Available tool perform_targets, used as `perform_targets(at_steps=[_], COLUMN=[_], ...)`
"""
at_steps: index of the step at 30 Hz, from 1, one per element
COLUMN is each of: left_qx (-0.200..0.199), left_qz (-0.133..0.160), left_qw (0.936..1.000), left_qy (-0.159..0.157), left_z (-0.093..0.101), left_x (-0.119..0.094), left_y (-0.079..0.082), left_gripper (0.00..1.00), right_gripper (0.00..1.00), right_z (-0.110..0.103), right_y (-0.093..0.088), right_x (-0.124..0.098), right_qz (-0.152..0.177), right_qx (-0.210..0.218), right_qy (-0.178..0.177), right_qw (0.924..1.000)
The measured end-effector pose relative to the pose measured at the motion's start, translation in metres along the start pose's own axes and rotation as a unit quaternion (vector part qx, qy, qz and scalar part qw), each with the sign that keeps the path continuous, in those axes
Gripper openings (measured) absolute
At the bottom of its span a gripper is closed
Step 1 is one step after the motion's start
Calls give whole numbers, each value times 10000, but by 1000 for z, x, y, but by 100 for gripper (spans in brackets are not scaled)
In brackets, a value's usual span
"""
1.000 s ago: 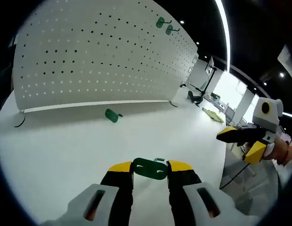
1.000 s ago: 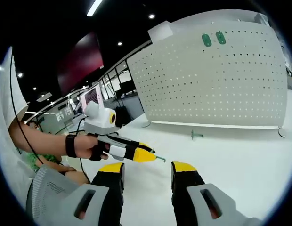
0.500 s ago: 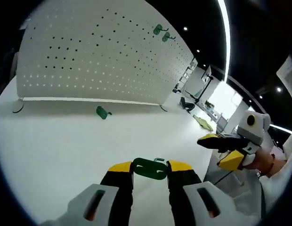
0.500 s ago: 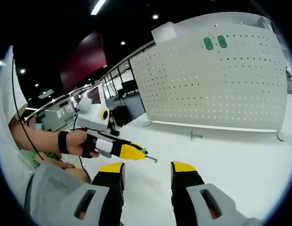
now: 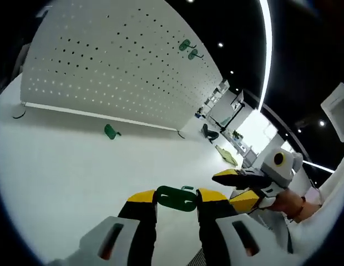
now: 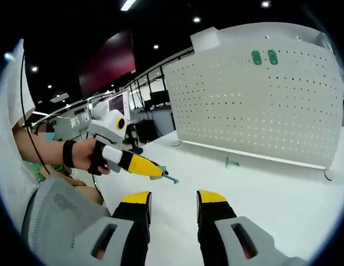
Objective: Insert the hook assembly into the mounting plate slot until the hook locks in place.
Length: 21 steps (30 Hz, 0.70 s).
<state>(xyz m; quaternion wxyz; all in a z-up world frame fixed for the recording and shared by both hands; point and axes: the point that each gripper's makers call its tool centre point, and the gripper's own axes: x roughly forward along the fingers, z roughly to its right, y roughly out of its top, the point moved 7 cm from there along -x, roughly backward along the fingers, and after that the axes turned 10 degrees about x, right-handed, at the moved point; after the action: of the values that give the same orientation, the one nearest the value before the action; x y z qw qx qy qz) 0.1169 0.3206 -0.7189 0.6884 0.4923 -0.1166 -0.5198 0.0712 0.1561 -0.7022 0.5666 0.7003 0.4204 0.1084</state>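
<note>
Green hook assembly (image 5: 176,198) being pinched between the jaws of the left gripper (image 5: 176,200) above the white table (image 5: 61,166).
The right gripper (image 6: 173,200) is being held spread and empty; the pegboard (image 6: 261,105) is standing well apart, two green hooks (image 6: 264,57) being carried near its top and another hook (image 5: 110,132) lying before it.

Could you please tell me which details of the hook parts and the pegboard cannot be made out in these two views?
- Green hook plate in the left gripper, left gripper view: its ends are covered by the jaws.
- Loose green hook on the table: too small to read its shape.
- Two mounted green hooks on the pegboard, right gripper view: too small to tell whether they are locked.
</note>
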Motion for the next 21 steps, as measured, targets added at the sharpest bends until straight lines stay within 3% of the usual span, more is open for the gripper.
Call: perform_targets(at_steps=[14,21], left_qx=[-148,-500], left_qz=[-68,-43], left_qw=[9982,9950], left_qy=[-579,-865], left_z=[22,27], left_x=[-2,-3], left_y=[2,4], left_gripper=[29,29], right_gripper=[22,16], right_z=[-4,-14], right_y=[2,7], right_x=[3,3], right_qz=[29,30], right_qx=[-192,-743], right_qy=[173,424], right_qw=[9997,9963])
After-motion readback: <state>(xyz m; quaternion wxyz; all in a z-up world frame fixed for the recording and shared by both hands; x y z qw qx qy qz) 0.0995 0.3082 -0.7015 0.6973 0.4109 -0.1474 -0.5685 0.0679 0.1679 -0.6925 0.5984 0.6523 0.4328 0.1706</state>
